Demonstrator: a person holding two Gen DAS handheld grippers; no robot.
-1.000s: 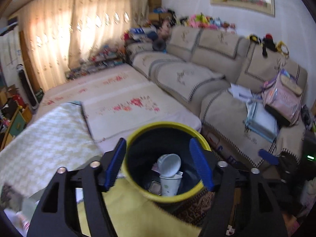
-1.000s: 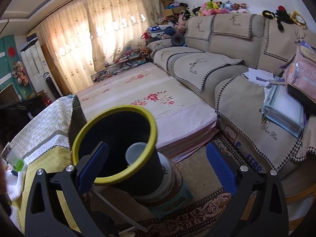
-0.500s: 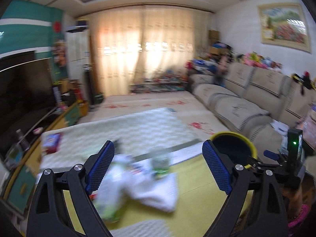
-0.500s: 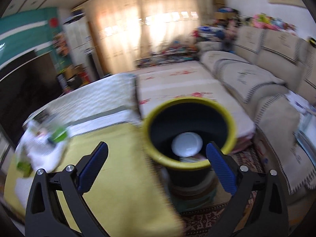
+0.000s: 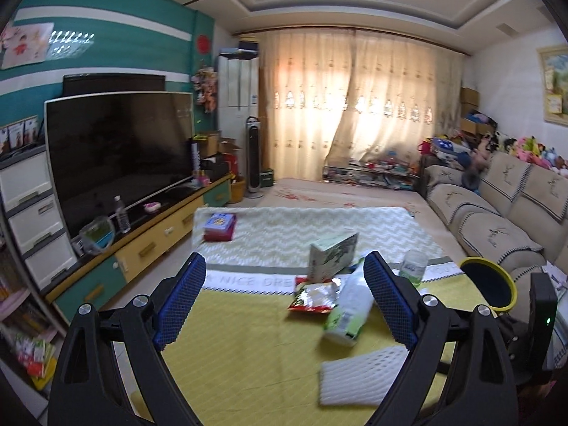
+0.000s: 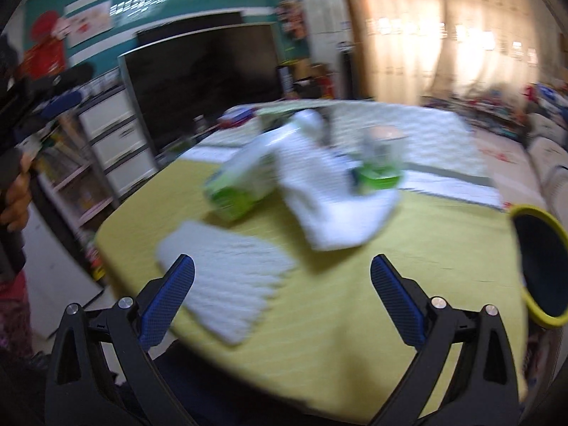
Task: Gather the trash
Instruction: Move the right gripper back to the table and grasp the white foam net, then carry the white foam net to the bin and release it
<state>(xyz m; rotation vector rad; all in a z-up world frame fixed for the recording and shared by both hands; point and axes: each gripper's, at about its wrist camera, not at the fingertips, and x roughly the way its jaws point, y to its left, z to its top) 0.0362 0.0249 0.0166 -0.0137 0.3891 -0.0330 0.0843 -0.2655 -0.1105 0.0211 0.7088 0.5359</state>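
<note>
Trash lies on the yellow-clothed table: a red snack packet, a green-and-white pack, a white foam sheet, an upright box and a clear cup. My left gripper hangs open and empty above the cloth, short of the packet. The black bin with a yellow rim stands at the table's right. In the blurred right wrist view my right gripper is open and empty over the foam sheet, with the pack, a white cloth, the cup and the bin beyond.
A large TV on a low cabinet runs along the left. A sofa lines the right wall. A patterned mat with a red-and-blue box lies past the table. A hand shows at the left edge.
Both views swung left from the bin, which holds paper cups, to the trash on the table. The left gripper's jaws spread wider. The bin now sits at the right edge.
</note>
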